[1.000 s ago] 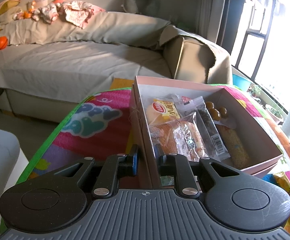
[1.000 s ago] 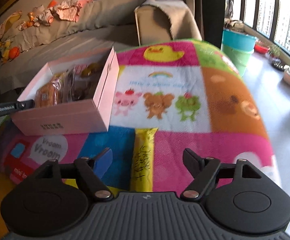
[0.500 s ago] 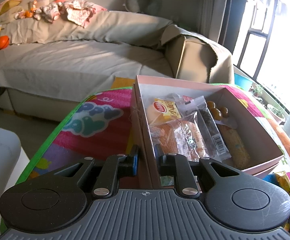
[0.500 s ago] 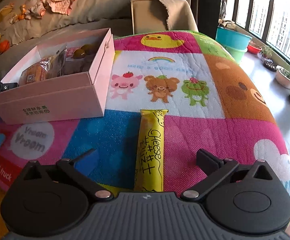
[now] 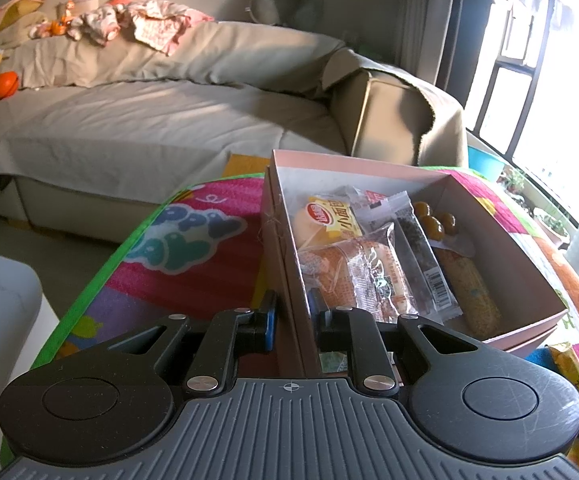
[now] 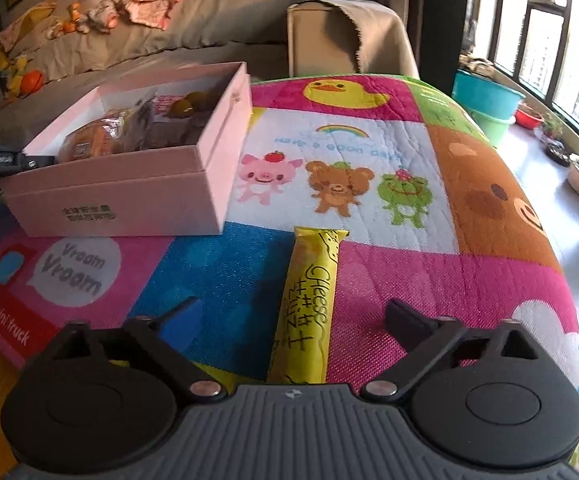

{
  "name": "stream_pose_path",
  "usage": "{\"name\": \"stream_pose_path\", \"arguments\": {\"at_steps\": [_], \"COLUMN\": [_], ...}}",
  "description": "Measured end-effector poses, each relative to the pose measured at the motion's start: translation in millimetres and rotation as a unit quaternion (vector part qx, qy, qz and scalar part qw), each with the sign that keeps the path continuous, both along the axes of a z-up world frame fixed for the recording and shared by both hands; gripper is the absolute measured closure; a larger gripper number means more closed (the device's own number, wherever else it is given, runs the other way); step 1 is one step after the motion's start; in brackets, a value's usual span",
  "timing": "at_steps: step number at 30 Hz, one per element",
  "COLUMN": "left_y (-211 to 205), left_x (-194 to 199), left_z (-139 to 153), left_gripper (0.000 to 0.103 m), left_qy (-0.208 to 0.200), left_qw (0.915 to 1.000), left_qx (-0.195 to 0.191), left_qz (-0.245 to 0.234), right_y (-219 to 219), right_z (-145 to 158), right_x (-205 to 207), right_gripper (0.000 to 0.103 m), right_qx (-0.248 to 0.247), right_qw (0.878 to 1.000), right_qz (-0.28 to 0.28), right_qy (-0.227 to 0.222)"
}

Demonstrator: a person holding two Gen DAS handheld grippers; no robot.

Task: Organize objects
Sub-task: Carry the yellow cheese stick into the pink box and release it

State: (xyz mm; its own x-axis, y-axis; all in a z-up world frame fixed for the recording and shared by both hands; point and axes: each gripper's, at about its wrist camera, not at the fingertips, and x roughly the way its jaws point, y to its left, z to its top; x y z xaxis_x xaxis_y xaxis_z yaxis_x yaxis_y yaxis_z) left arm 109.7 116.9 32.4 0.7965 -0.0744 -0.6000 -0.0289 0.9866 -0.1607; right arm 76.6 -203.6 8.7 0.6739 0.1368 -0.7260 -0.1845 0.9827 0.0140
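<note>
Yellow cheese stick (image 6: 312, 304) now lies between the right gripper's (image 6: 293, 316) spread fingers — a second ago they were narrower and farther back, so a grab looks imminent. Left gripper (image 5: 292, 312) stays clamped on the pink box (image 5: 285, 240) wall.

Snacks (image 5: 373, 264) lie in the box (image 6: 129, 196); cheese stick (image 6: 309, 308) right of it.

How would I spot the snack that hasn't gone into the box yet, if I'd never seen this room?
Find the colourful cartoon play mat in front of the sofa, then the open pink box of wrapped snacks on it. Beside the box, out on the mat, lies a long yellow stick packet printed "Cheese", between the open right gripper's fingers. It is the only snack outside the box.
</note>
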Motion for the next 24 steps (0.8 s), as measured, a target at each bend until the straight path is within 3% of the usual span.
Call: {"name": "stream_pose_path", "arguments": {"at_steps": [1,3,4,5,14,19,24], "left_y": [0,0,0,0,2,4,6], "left_x": [0,0,0,0,1,1,1], "left_z": [0,0,0,0,0,0,-1], "left_gripper": [0.084,0.084,0.084,0.084,0.083,0.082,0.082], "left_qy": [0.000,-0.001,-0.001,0.000,-0.002,-0.003,-0.003], "left_qw": [1.0000,1.0000,1.0000,1.0000,0.9999,0.9998,0.9998], "left_qx": [0.000,-0.001,-0.001,-0.001,-0.010,-0.018,-0.021], "left_qz": [0.000,0.000,0.000,0.000,-0.003,-0.005,-0.005], "right_y": [0,-1,-2,-3,-6,2,23], "right_z": [2,8,10,11,32,78,143], "right_x": [-1,-3,-3,-3,-10,-12,-1], "right_gripper": [0.031,0.061,0.066,0.078,0.082,0.082,0.082], "right_qx": [-0.001,-0.002,-0.003,-0.002,0.008,0.014,0.032], "right_qw": [1.000,1.000,1.000,1.000,0.999,1.000,0.994], "right_qz": [0.004,0.010,0.011,0.010,0.000,0.012,0.047], "right_qy": [0.002,0.012,0.018,0.024,0.044,-0.015,-0.098]}}
